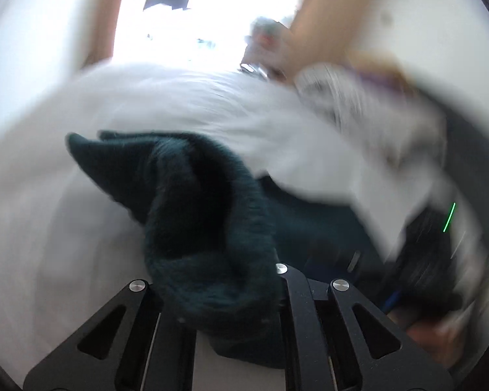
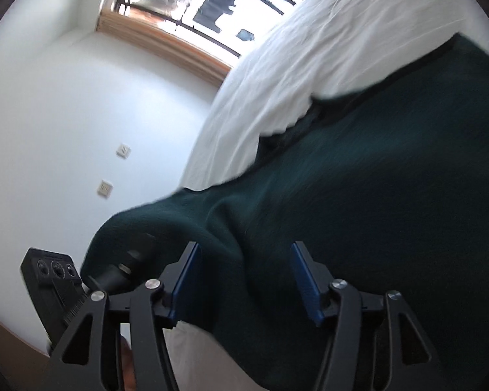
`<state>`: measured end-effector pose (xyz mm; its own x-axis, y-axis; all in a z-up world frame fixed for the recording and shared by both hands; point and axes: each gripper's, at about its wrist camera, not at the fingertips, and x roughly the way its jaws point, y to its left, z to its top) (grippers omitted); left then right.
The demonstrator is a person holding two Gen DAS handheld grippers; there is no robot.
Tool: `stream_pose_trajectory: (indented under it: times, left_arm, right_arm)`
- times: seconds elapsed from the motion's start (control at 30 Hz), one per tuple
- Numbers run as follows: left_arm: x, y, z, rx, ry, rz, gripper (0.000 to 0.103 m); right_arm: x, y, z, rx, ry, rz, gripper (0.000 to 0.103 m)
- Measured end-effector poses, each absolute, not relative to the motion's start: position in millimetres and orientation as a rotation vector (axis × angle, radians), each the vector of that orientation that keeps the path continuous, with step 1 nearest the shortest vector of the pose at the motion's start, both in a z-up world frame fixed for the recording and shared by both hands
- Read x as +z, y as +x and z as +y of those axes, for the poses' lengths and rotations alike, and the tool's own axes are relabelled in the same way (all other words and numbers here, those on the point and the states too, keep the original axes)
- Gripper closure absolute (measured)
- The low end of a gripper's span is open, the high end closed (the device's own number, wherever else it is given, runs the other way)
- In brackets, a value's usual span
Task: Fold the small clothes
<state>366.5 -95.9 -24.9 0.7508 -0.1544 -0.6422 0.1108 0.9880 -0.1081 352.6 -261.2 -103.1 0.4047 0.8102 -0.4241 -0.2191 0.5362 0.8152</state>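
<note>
My left gripper (image 1: 225,293) clamps the green garment (image 1: 192,215) above the bed (image 1: 185,104) for folding; my right gripper (image 2: 244,280) fingers stand apart around it.

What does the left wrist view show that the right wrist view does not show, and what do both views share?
Only the left wrist view: the left claw shut on a bunched fold of the dark green garment, and a blurred pale heap of clothes farther back.

Only the right wrist view: the right claw with its blue pads apart, cloth lying between them unpressed, a window, two wall plates, and a black device beside the claw.

Both: the green garment on the white bed sheet.
</note>
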Motion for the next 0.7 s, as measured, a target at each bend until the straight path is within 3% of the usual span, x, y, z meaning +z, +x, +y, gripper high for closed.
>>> stream_pose_trajectory:
  times: [0.1, 0.27, 0.53, 0.6, 0.67, 0.7]
  left_arm:
    - [-58.9, 365.0, -176.8, -0.173, 0.329, 0.719, 0.096]
    - [-91.3, 355.6, -212.1, -0.193, 0.465, 0.724, 0.096]
    - [-84.1, 354.7, -188.5, -0.228, 0.357, 0.718, 0.096]
    - [-82.2, 358.8, -182.5, -0.230, 0.330, 0.726, 0.096]
    - [-81.3, 360.7, -181.1, -0.227, 0.347, 0.723, 0.096]
    - [-80.8, 362.7, -180.0, -0.226, 0.356, 0.721, 0.096]
  right_arm:
    - [-104.6, 366.1, -301.9, 0.704, 0.861, 0.908, 0.036]
    - [-122.7, 382.2, -311.6, 0.778, 0.886, 1.014, 0.032]
    - [-138.7, 405.5, -297.3, 0.801, 0.954, 1.057, 0.032]
    - [-136.3, 412.4, -290.3, 0.806, 0.922, 1.069, 0.038]
    - [-130.3, 418.8, -275.1, 0.824, 0.886, 1.081, 0.067]
    - [-126.9, 422.9, -270.5, 0.816, 0.857, 1.086, 0.073]
